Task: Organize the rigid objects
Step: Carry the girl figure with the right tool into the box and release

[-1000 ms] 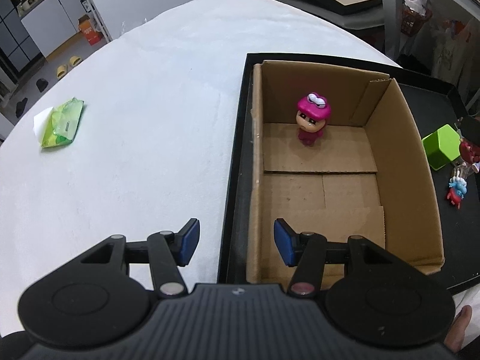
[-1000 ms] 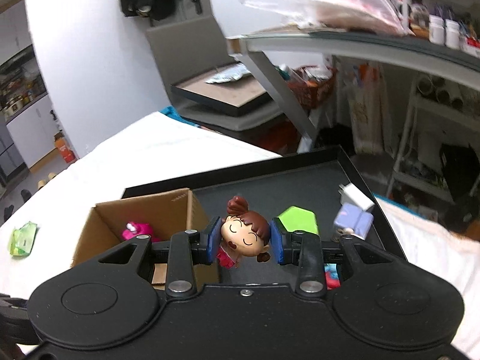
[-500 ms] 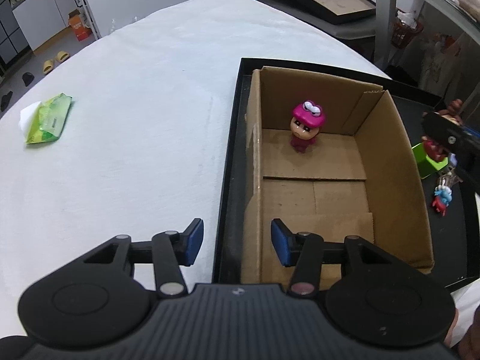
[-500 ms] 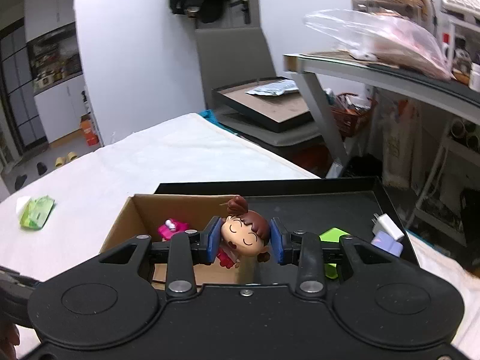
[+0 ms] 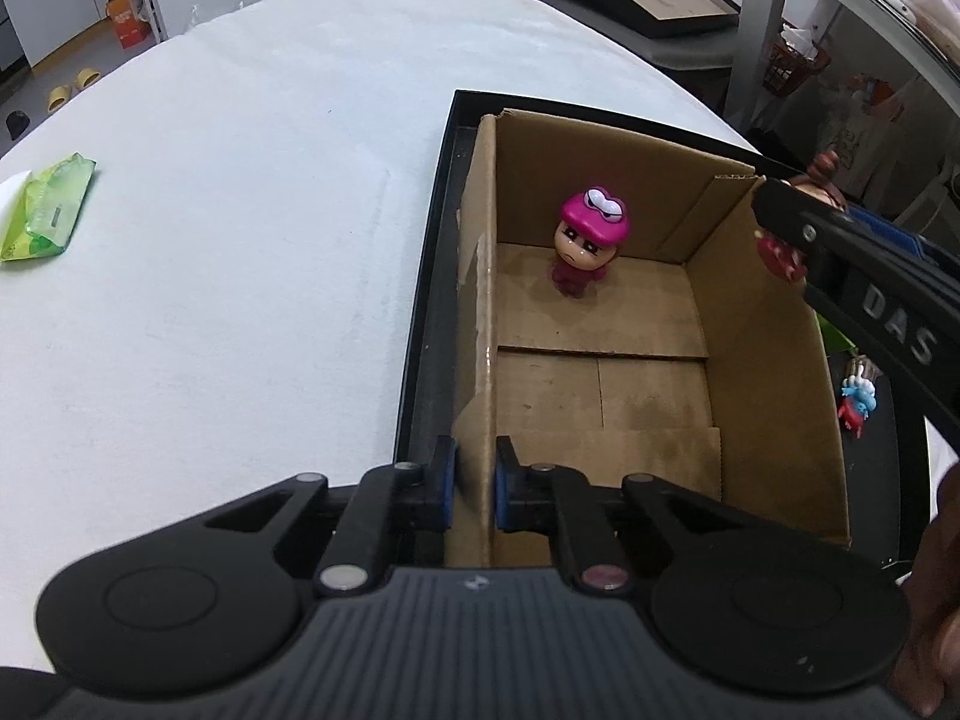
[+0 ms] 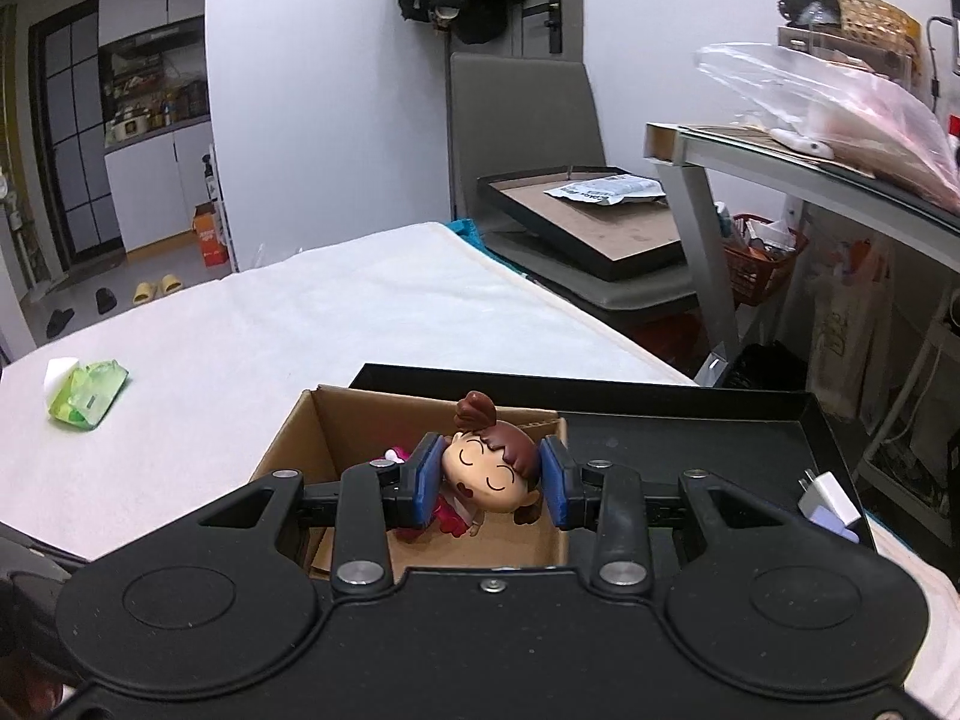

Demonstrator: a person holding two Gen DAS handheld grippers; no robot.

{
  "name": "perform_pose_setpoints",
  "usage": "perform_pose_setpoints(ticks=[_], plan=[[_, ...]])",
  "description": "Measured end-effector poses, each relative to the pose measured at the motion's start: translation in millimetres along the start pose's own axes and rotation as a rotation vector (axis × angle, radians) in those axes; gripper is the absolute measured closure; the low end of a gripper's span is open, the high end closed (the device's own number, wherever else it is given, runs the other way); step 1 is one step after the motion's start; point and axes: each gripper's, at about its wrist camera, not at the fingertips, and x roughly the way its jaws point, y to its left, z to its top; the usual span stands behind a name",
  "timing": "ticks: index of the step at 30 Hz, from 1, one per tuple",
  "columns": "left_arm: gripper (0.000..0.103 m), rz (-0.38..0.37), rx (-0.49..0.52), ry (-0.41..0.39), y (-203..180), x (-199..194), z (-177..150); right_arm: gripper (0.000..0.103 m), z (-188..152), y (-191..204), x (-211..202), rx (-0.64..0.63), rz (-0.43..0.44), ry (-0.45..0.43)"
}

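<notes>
**Left claw pinches the box wall while the right brings a figurine over it**

The only writing that can be read is "DAS", in pale letters on the side of the right claw (image 5: 798,228) where it enters the left wrist view from the right. The orange carton on the floor far behind carries print too small to read.

The left claw (image 5: 474,489) has just closed, and its blue pads now press on the near left wall of the cardboard box (image 5: 774,348), one pad outside and one inside. The box stands open-topped in a black tray (image 5: 420,324) on the white-covered bench (image 5: 240,240). Inside the box, near its far wall, a pink-capped figurine (image 5: 585,243) stands upright.

The right claw (image 6: 491,477) grips a brown-haired figurine (image 6: 489,468) by the head, a pad on each side, the face tilted sideways. It hangs above the box's right part, over the open top.

On the tray to the right of the box lie a small blue-and-red toy (image 5: 855,405) and a sliver of something green, mostly hidden behind the right claw. A white plug adapter (image 6: 831,501) sits near the tray's right edge. A green packet (image 5: 48,213) lies well apart on the bench's left side. A person's hand shows at the lower right edge of the left wrist view.
</notes>
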Motion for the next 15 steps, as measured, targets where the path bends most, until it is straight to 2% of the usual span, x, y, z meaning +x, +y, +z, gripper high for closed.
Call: perform_pose_setpoints(ticks=[7, 15], plan=[[0.091, -0.028, -0.027, 0.016, 9, 2, 1, 0.069, 2, 9, 16, -0.031, -0.011, 0.024], [0.091, -0.023, -0.041, 0.026, 15, 1, 4, 0.069, 6, 29, 28, -0.084, -0.013, 0.043]])
